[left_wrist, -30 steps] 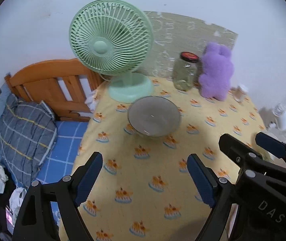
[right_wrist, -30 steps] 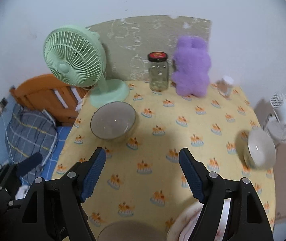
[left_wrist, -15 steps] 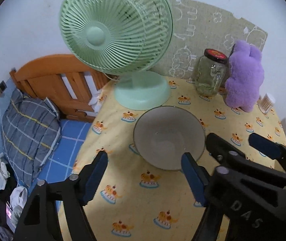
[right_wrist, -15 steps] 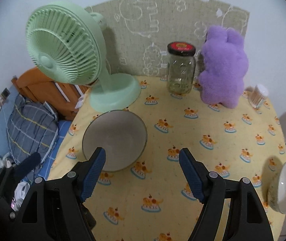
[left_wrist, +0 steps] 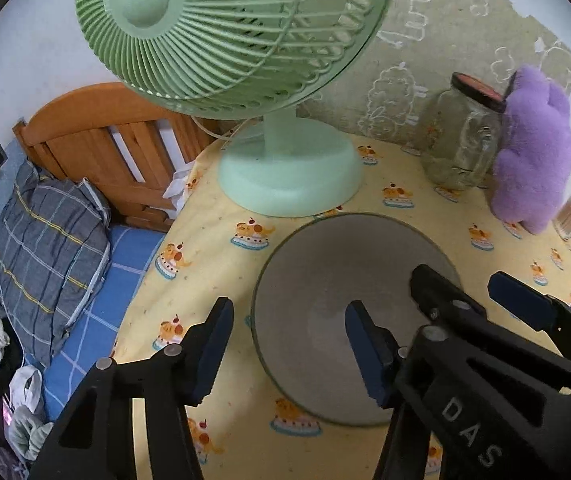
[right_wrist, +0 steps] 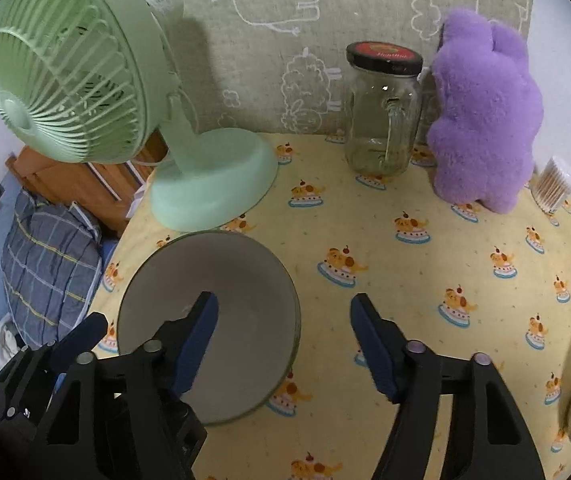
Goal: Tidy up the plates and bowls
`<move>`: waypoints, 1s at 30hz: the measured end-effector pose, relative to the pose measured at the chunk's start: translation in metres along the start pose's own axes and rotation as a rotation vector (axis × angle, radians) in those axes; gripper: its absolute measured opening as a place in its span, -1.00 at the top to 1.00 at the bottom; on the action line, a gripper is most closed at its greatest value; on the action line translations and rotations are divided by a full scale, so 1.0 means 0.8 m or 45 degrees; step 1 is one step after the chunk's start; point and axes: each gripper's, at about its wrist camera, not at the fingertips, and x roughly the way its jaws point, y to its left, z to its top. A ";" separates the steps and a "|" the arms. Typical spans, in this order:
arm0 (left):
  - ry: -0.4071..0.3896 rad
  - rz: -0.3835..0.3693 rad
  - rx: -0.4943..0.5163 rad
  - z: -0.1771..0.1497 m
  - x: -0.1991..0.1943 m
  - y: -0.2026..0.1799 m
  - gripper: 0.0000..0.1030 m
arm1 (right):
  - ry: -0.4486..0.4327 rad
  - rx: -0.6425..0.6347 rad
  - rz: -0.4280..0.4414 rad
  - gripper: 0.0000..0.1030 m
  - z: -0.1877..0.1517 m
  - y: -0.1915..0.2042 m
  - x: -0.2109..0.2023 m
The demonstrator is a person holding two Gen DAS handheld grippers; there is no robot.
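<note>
Grey bowl (left_wrist: 349,280) on yellow-clothed surface (right_wrist: 405,264), before green fan (right_wrist: 85,80). Left hand-held gripper (left_wrist: 289,344) and right hand-held gripper (right_wrist: 285,332): jaws apart, just been closing, straddling opposite rims, pads not pressing.

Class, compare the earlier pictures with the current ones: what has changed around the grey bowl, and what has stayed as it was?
Both grippers have come down and forward to the grey bowl. The left gripper now straddles its left rim, the right gripper its right rim. Both sets of jaws have just been closing, with the rim between them, but the pads do not press yet. The bowl, green fan, jar and purple plush have not moved.
</note>
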 end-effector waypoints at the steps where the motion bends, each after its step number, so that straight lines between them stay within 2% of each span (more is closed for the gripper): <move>1: 0.006 0.007 0.001 0.001 0.004 0.001 -0.01 | 0.009 0.003 -0.001 -0.24 0.002 0.000 0.003; 8: 0.044 0.022 0.001 0.008 0.030 0.004 0.45 | 0.067 0.010 -0.002 0.28 0.009 0.002 0.031; 9: 0.047 0.025 0.001 0.008 0.031 0.004 0.48 | 0.072 0.007 0.005 0.45 0.009 0.003 0.034; 11: 0.046 0.034 -0.001 0.008 0.034 0.005 0.55 | 0.076 -0.017 -0.004 0.55 0.010 0.005 0.038; 21: 0.083 0.035 0.016 0.007 0.034 0.007 0.55 | 0.092 -0.021 -0.003 0.55 0.008 0.008 0.033; 30: 0.147 0.021 0.013 -0.015 0.018 -0.001 0.55 | 0.130 0.000 -0.008 0.55 -0.010 0.001 0.011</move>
